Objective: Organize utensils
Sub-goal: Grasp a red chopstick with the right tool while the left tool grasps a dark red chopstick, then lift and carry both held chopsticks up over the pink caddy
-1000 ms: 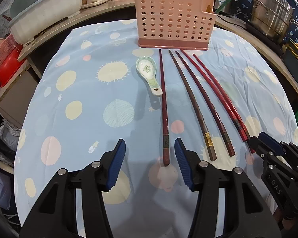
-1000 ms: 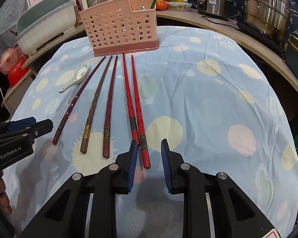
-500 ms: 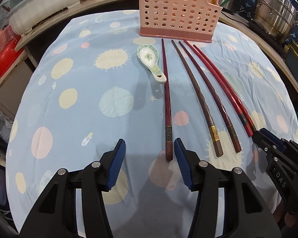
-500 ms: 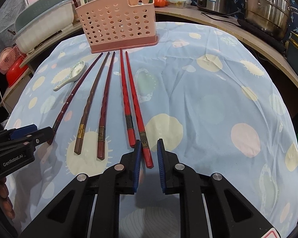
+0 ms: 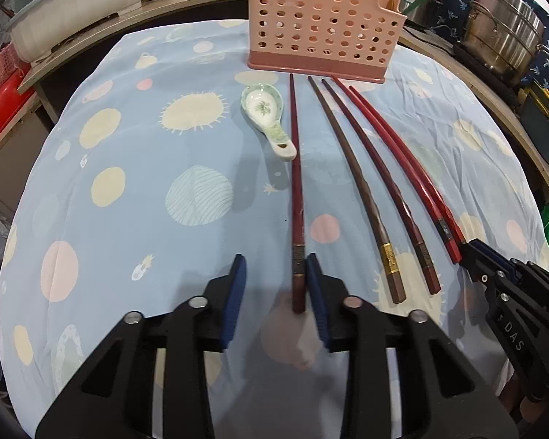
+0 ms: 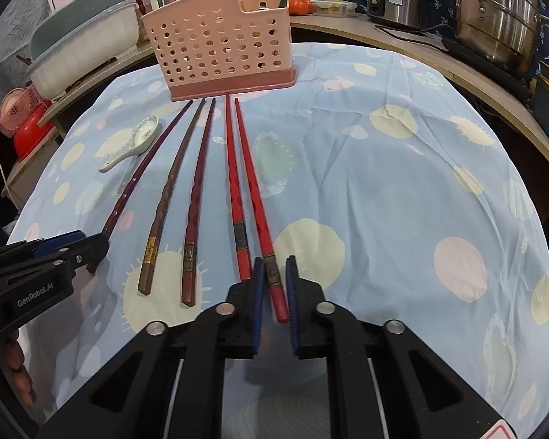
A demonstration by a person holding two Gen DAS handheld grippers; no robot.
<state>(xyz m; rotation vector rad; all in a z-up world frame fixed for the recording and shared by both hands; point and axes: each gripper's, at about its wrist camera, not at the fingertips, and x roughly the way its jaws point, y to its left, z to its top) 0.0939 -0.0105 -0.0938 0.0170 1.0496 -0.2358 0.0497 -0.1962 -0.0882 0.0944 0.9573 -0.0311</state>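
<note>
1. Chopsticks, five in all, lie side by side on a blue spotted tablecloth [image 5: 135,168], thin tips toward a pink perforated utensil basket [image 5: 322,22] at the far end.
2. Left wrist view: the left gripper [image 5: 276,285] sits low over the cloth, its blue pads apart. The thick near end of the leftmost dark red chopstick [image 5: 296,190] lies between them, against the right pad; a clear gap remains on the left side.
3. Same view: a white ceramic spoon [image 5: 267,117] with a green pattern lies just left of that chopstick, its handle end touching or nearly touching it.
4. Right wrist view: the right gripper [image 6: 273,278] has its pads narrowly parted around the near end of the rightmost bright red chopstick [image 6: 254,190]. Whether they press on it cannot be told.
5. Only this view shows the basket's open top with its inner divider, and steel pots [image 6: 494,11] on the counter at far right.
6. Between the two straddled sticks lie a brown chopstick [image 6: 172,183], a dark red one, and a second bright red one.
</note>
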